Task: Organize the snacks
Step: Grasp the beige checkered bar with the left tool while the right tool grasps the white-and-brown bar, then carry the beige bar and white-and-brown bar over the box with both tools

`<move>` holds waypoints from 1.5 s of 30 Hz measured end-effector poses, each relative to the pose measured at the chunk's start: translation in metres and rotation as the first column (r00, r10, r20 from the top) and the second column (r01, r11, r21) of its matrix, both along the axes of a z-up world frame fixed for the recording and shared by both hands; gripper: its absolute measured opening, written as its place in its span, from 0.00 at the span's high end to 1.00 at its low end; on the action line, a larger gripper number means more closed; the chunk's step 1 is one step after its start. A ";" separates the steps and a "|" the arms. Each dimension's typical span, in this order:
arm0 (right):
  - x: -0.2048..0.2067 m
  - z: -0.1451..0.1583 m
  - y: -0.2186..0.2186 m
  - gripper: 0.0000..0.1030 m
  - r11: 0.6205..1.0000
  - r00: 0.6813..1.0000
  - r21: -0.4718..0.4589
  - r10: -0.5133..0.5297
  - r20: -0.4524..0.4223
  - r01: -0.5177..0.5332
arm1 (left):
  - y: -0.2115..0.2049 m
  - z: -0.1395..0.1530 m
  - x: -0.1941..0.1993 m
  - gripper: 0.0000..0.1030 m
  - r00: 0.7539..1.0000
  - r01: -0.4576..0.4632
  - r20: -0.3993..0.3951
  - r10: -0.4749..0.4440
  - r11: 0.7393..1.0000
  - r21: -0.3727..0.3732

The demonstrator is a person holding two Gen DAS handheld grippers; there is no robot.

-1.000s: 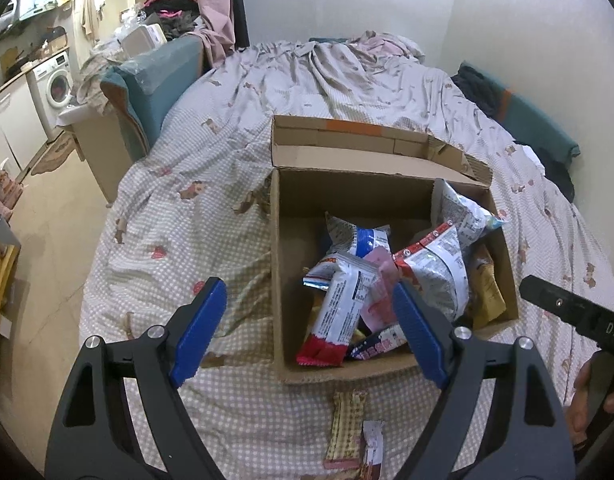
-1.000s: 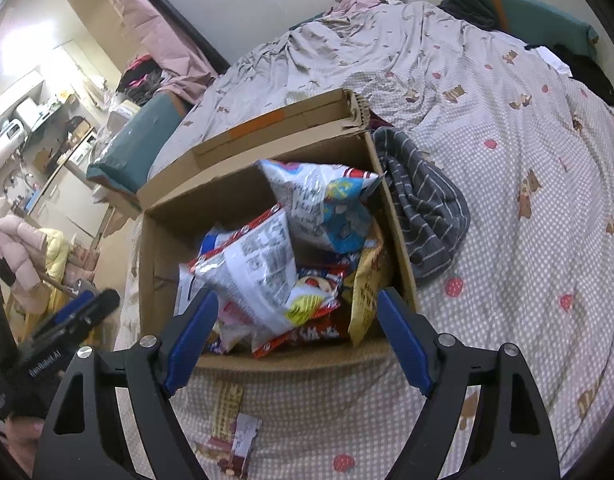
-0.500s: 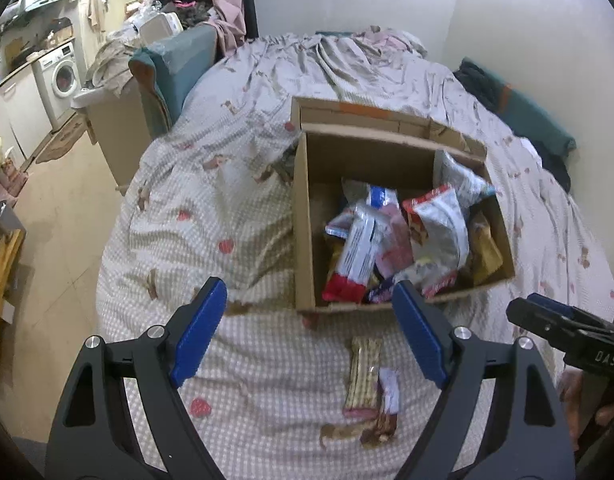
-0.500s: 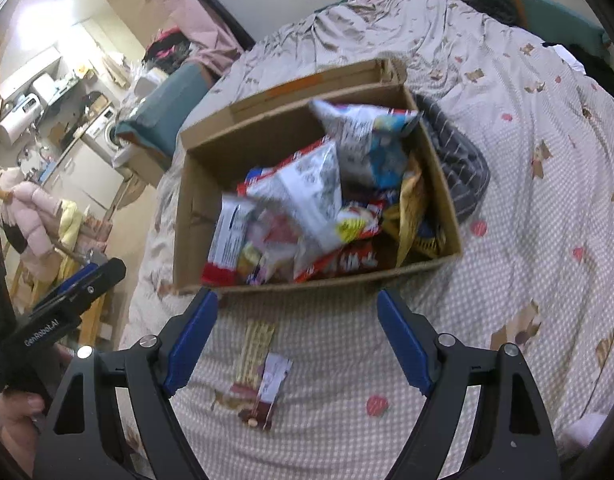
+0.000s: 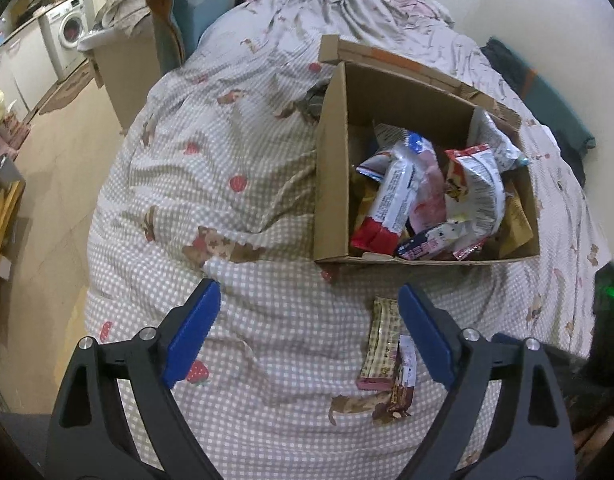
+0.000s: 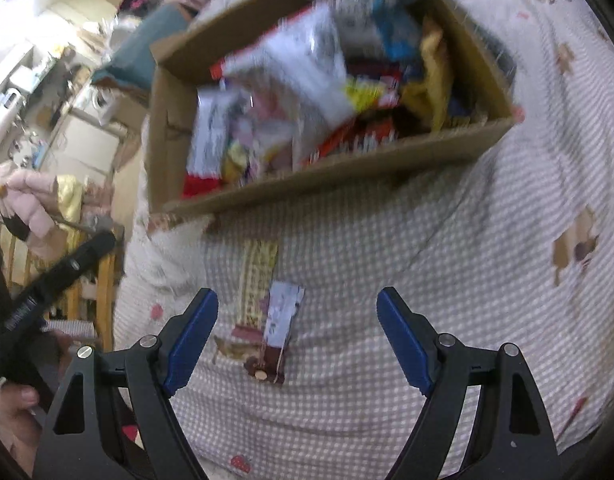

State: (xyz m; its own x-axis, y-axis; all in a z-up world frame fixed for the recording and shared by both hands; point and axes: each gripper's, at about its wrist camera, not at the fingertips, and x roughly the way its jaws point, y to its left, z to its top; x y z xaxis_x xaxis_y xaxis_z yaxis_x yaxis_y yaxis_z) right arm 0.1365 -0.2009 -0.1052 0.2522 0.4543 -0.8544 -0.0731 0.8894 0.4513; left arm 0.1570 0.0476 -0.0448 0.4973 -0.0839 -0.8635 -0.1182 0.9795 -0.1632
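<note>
An open cardboard box (image 5: 333,184) full of snack packets (image 5: 431,196) sits on the checked bedspread; it also shows blurred in the right wrist view (image 6: 339,172). Two loose snack bars lie on the bedspread in front of the box: a beige checked bar (image 5: 381,344) (image 6: 255,280) and a white-and-brown bar (image 5: 404,376) (image 6: 281,328). My left gripper (image 5: 307,332) is open and empty, above the bedspread left of the bars. My right gripper (image 6: 297,340) is open and empty, with the white-and-brown bar between its fingers, below them.
The bed's left edge drops to the floor (image 5: 47,184). A teal cushion (image 5: 195,12) and a washing machine (image 5: 69,34) stand beyond. Dark clothes (image 5: 547,96) lie at the far right of the bed. The left gripper's body (image 6: 51,280) shows at the left.
Both grippers have pulled back from the box toward the bed's near edge. The two loose bars have come fully into view. The right wrist view is blurred by motion.
</note>
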 end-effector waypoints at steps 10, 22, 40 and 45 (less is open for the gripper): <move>0.001 -0.049 0.054 0.53 0.984 0.974 -0.007 0.174 -0.147 -0.177 | -0.007 -0.015 0.006 0.14 0.998 0.002 -0.066 0.000 1.000 0.029; -0.004 -0.045 0.033 0.83 0.987 0.984 -0.079 0.126 -0.130 -0.137 | -0.038 -0.052 0.011 0.14 0.980 0.087 -0.179 -0.086 0.996 0.000; -0.009 -0.010 -0.032 0.83 1.000 0.999 -0.029 -0.007 -0.046 0.006 | -0.117 -0.104 0.016 0.62 0.914 0.334 -0.280 -0.293 0.936 0.114; -0.008 -0.014 -0.016 0.83 0.999 0.999 -0.043 0.014 -0.042 -0.016 | -0.111 -0.100 0.015 0.77 0.921 0.318 -0.271 -0.280 0.942 0.105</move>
